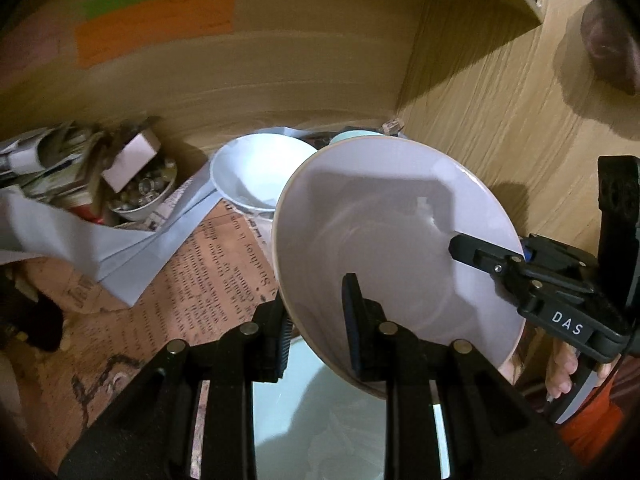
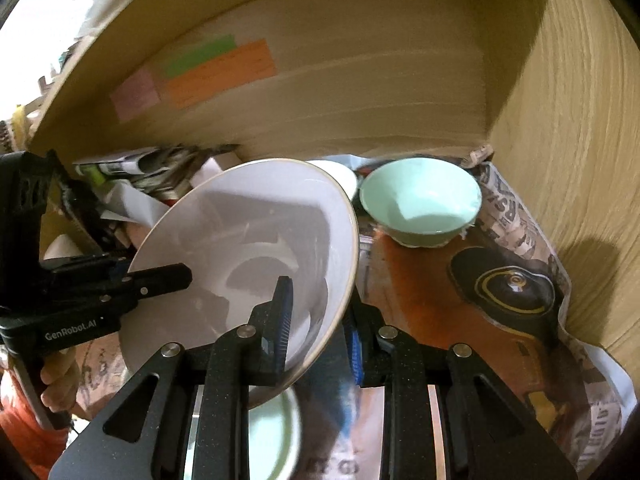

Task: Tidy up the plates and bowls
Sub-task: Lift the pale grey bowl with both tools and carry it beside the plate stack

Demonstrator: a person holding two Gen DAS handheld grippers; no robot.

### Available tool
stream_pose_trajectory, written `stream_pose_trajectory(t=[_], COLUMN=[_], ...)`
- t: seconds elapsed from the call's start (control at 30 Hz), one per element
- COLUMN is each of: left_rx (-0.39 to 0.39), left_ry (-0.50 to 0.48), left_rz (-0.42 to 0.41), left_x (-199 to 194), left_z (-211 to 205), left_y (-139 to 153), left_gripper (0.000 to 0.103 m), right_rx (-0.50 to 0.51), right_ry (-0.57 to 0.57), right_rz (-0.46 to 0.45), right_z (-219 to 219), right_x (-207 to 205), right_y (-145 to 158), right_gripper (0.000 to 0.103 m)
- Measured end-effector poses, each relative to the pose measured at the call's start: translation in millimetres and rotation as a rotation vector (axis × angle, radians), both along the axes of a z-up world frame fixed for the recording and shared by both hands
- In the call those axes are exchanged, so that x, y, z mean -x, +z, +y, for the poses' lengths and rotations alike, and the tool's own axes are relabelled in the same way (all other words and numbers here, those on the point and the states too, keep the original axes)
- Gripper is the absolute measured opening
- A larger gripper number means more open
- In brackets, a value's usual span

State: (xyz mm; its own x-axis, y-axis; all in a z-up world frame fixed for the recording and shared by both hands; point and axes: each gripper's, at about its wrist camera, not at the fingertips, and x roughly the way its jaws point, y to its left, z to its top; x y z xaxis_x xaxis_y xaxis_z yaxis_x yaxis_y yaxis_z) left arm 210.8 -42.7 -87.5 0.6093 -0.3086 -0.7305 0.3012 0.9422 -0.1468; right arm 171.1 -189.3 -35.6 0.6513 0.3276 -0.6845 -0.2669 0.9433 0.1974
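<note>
right now you have both grippers clamped on one pale plate (image 1: 384, 240), each biting its rim from an opposite side, so it hangs tilted in the air between them inside the wooden cabinet (image 1: 480, 100). your left gripper (image 1: 316, 332) has one finger under the rim and one on the plate's face; the jaws stand narrow, pinched on the edge. your right gripper (image 2: 316, 320) does the same on the other side, one pad on the inner face and one behind the rim. in the left view the right gripper reaches in from the right edge, its fingertip lying on the plate's face, and in the right view the left one comes in from the left, with a hand (image 2: 60, 376) on its handle.

below the plate, a pale green dish (image 1: 320, 420) sits low, between the finger bases in both views; whether the plate touches it you cannot tell. behind the plate a white bowl (image 1: 256, 172) rests on the newspaper (image 1: 208, 272) lining the shelf. a mint bowl (image 2: 420, 204) stands upright to the plate's right, near the cabinet's side wall. at the back left a small bowl of bits (image 1: 144, 196) sits in a pile of papers, blurred. orange, green and pink notes (image 2: 220, 72) are stuck on the back wall.
</note>
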Motion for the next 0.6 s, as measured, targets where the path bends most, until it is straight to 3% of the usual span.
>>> stream_pose_trajectory(t=[0.6], left_rx=[-0.003], left_ry=[0.137], left_rz=[-0.055], left_x=[87.8], left_z=[84.6], left_y=[4.8], left_gripper=[0.023], right_rx=[-0.02], right_ry=[0.146], right_rz=[-0.029], right_z=[85.2], right_x=[44.8], right_y=[-3.9], right_gripper=[0.022])
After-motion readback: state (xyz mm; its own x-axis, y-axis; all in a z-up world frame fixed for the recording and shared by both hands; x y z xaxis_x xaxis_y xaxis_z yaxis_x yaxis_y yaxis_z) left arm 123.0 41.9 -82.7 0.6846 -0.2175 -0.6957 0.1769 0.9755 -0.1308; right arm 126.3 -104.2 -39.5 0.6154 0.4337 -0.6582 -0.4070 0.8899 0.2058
